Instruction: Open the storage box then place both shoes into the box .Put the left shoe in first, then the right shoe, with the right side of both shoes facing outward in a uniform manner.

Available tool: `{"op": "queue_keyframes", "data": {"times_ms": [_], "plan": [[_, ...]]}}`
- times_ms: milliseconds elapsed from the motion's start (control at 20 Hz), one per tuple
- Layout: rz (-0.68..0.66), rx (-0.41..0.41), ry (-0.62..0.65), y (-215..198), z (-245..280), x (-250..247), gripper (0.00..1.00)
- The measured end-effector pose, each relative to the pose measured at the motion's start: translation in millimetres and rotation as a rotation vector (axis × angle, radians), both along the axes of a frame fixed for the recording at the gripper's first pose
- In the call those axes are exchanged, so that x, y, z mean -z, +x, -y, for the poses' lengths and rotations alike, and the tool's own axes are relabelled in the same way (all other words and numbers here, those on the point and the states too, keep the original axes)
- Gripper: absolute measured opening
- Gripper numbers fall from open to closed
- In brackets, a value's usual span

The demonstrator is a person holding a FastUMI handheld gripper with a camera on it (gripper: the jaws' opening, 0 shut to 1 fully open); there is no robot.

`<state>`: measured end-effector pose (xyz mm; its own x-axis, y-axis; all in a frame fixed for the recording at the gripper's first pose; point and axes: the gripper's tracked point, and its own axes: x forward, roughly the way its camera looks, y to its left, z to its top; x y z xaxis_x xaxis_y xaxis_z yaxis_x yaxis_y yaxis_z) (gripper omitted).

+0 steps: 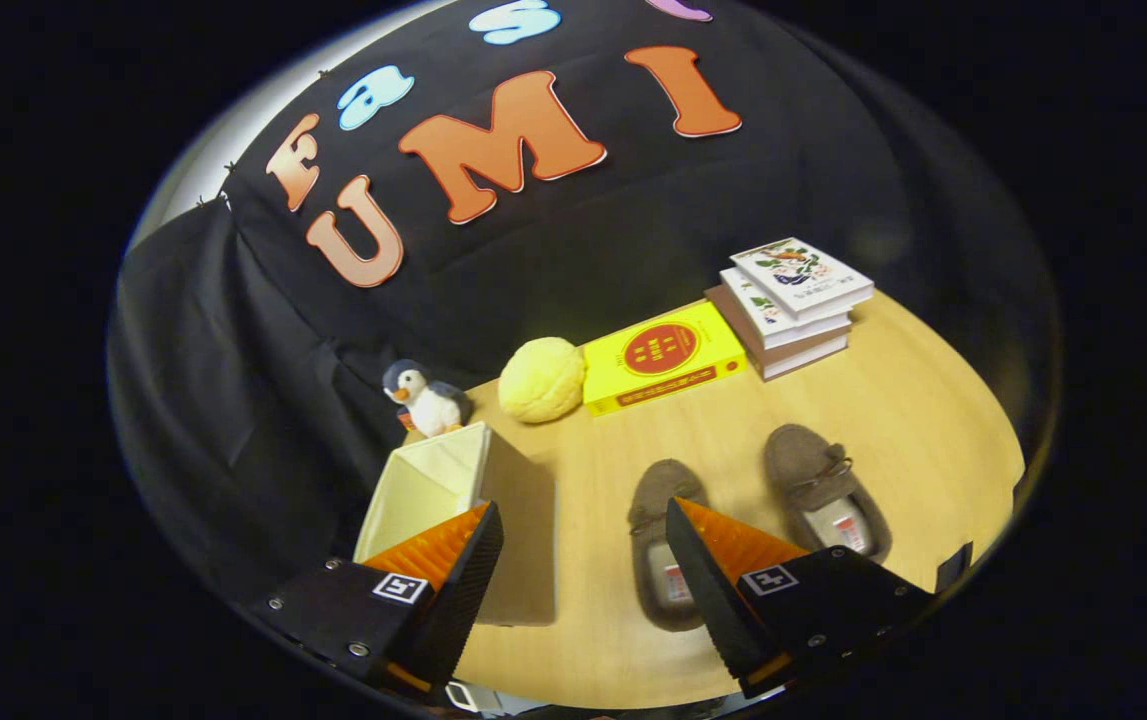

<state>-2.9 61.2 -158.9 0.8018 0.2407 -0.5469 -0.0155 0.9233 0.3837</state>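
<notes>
the storage box (pixel 443 500) sits lower left of centre on the table (pixel 913 420), top open, so step 1 appears done and loading the left shoe is in hand. the gripper (pixel 583 570) hangs above the table, fingers spread wide, holding nothing. the left finger overlaps the box; the right finger overlaps the nearer shoe (pixel 661 545). the 2nd shoe (pixel 823 490) lies further right. next move: lower, centre the fingers over the nearer shoe, close.
</notes>
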Motion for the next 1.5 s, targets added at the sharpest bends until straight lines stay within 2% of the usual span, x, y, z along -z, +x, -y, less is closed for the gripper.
{"op": "queue_keyframes", "data": {"times_ms": [300, 600, 800, 900, 1000, 1200, 1300, 1350, 1400, 1450, 1500], "plan": [[0.016, 0.026, -0.217, -2, 38, 49, 0.98], [-0.043, 0.006, -0.245, -9, 32, 111, 0.97], [-0.062, 0.002, -0.248, -5, 28, 133, 0.95], [-0.072, 0.002, -0.245, 0, 27, 143, 0.91], [-0.095, -0.001, -0.24, 1, 25, 153, 0.81], [-0.145, -0.025, -0.246, 0, 20, 168, 0.55], [-0.169, -0.032, -0.242, -2, 17, 172, 0.4], [-0.175, -0.014, -0.24, -1, 18, 170, 0.28], [-0.186, 0.013, -0.245, 1, 24, 170, 0.2], [-0.207, 0.013, -0.233, -1, 23, 170, 0.05], [-0.215, 0.026, -0.227, 0, 25, 168, 0.03]]}}
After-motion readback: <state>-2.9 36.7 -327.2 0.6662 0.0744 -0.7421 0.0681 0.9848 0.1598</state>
